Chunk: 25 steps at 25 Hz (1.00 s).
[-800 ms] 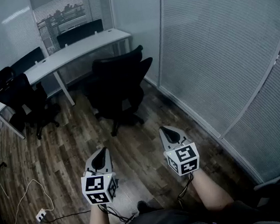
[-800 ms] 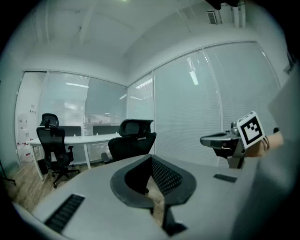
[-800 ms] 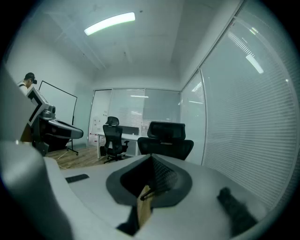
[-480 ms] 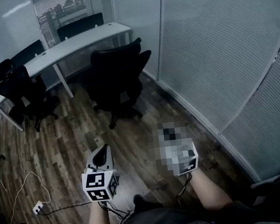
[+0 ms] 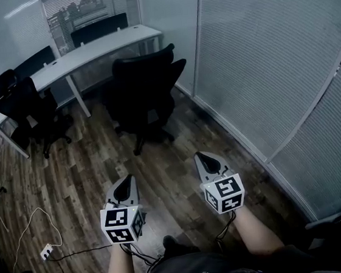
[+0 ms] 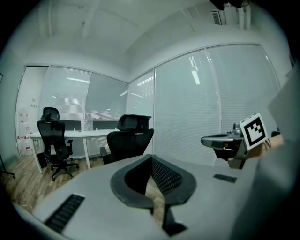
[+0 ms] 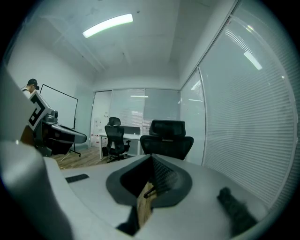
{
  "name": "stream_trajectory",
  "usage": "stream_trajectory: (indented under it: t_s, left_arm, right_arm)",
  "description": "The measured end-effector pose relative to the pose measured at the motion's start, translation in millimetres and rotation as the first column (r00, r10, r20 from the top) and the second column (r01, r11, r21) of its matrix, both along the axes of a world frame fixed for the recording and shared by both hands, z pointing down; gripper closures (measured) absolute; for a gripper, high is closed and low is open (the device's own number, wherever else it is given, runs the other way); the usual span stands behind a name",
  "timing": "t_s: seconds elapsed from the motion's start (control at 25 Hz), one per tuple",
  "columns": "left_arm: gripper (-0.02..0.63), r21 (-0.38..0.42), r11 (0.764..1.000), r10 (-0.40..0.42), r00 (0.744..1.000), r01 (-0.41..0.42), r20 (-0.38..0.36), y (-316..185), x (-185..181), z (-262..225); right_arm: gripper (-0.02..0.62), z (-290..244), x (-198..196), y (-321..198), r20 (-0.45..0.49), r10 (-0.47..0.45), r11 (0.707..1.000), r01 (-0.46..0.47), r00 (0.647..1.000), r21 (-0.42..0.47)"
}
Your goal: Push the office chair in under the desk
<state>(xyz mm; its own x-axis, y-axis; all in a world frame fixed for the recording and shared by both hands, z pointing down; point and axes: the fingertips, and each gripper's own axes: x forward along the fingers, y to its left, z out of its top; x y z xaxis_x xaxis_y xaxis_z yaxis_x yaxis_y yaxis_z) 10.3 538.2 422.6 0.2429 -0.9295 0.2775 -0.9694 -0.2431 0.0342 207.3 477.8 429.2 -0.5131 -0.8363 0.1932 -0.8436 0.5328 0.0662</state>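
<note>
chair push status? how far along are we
Done: nothing; the office chair stands out from under the desk. In hand: left gripper and right gripper are shut, empty, well short of the chair. Left: walk up, contact the backrest, push it under.

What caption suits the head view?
Shut, empty left hand-held gripper and right hand-held gripper face an office chair standing out from the white desk.
</note>
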Motion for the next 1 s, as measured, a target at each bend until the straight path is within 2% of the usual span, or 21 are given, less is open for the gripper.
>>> stream_trajectory:
  t_s: [0.2,0.36,0.48,0.84,0.92,1.0]
  left_arm:
    - [0.592,0.06,0.998,0.01,1.0,-0.01,0.01,-19.6,-14.5,-8.4]
    - [0.592,0.079,0.997,0.001,1.0,-0.001,-0.002,-42.9,-35.5,-14.5]
    - [0.591,0.089,0.996,0.011,1.0,-0.012,0.019,-61.4,-49.8,-15.1]
    - [0.591,0.053,0.998,0.038,0.999,-0.039,0.021,-100.1,-67.2,3.1]
    - [0.591,0.03,0.998,0.047,0.999,-0.047,0.015,-110.0,-65.9,10.4]
    - [0.591,0.018,0.999,0.048,0.998,-0.049,0.038,-123.9,-64.2,16.3]
  right_arm:
    - [0.572,-6.0,1.1,-18.9,0.054,0.051,0.999,-0.051,0.997,-0.005]
    - [0.572,-14.9,-3.6,-39.5,0.035,0.095,0.995,-0.096,0.995,0.034]
    - [0.572,-16.0,-15.1,-52.5,0.007,0.113,0.992,-0.113,0.994,0.048]
    - [0.571,3.2,-30.0,-81.9,-0.063,0.151,0.988,-0.15,0.987,0.029]
    - [0.571,4.9,-31.7,-96.6,-0.095,0.138,0.99,-0.134,0.986,0.043]
    - [0.571,3.0,-30.6,-117.4,-0.112,0.135,0.989,-0.128,0.984,0.068]
